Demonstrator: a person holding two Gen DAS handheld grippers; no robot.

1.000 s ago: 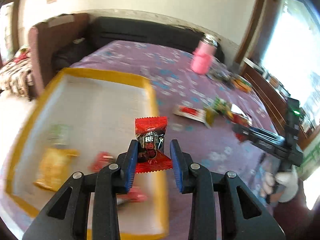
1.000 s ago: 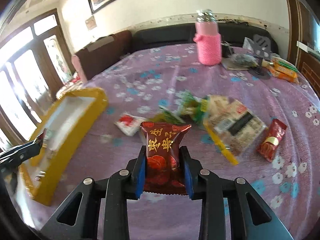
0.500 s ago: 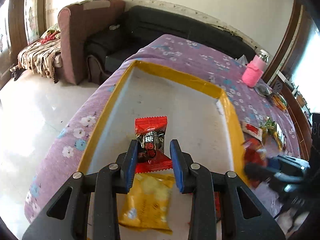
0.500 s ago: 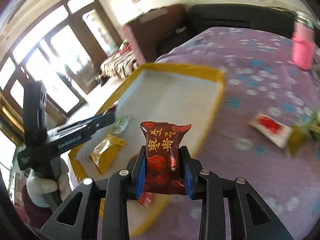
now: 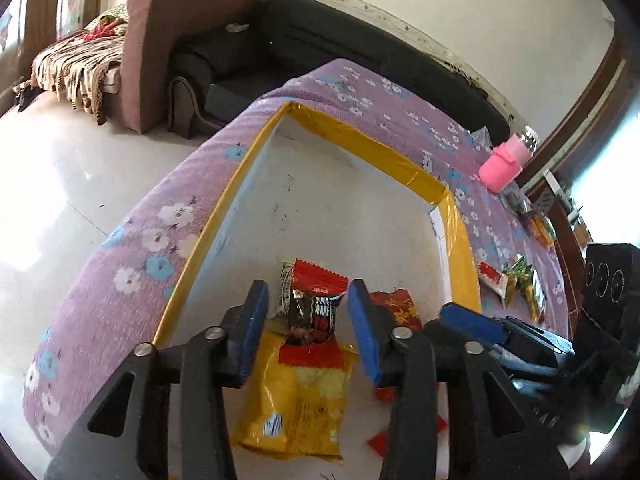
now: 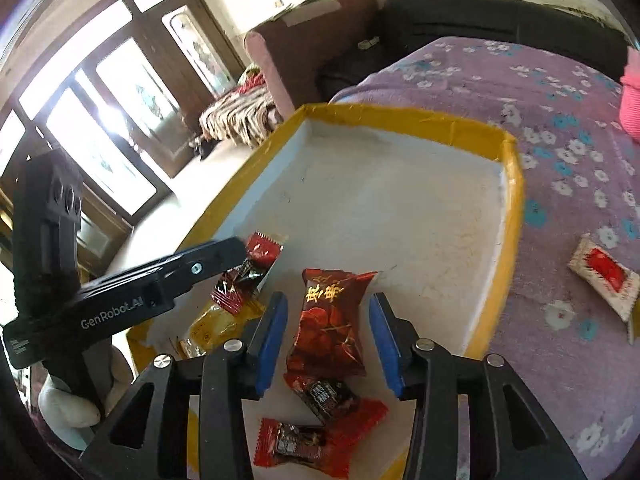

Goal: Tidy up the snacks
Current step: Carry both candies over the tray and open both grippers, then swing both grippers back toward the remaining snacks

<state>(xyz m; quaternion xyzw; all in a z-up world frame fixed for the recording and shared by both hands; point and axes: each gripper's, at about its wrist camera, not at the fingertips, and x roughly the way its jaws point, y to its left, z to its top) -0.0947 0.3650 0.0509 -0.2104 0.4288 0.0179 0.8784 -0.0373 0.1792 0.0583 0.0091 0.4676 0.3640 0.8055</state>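
my left gripper (image 5: 307, 332) hung over the yellow-rimmed tray (image 5: 360, 148), its blue pads spread apart with gaps on both sides of the red-and-black candy (image 5: 314, 316); that candy was released, lying over the top edge of the yellow snack packet (image 5: 300, 404) on the tray's white floor; my right gripper (image 6: 328, 342) was likewise spread wide above the same tray (image 6: 514, 208), and the dark red candy with gold characters (image 6: 330, 320) sat between its pads without touching either; i could not tell whether it rested on the floor or on the wrappers below it; two more red-and-black candies (image 6: 316, 436) lay nearer my wrist inside the tray; out on the purple flowered cloth (image 6: 560, 92) a white-and-red packet (image 6: 602, 276) lay well apart from the tray, and a pink bottle (image 5: 506, 164) stood far off
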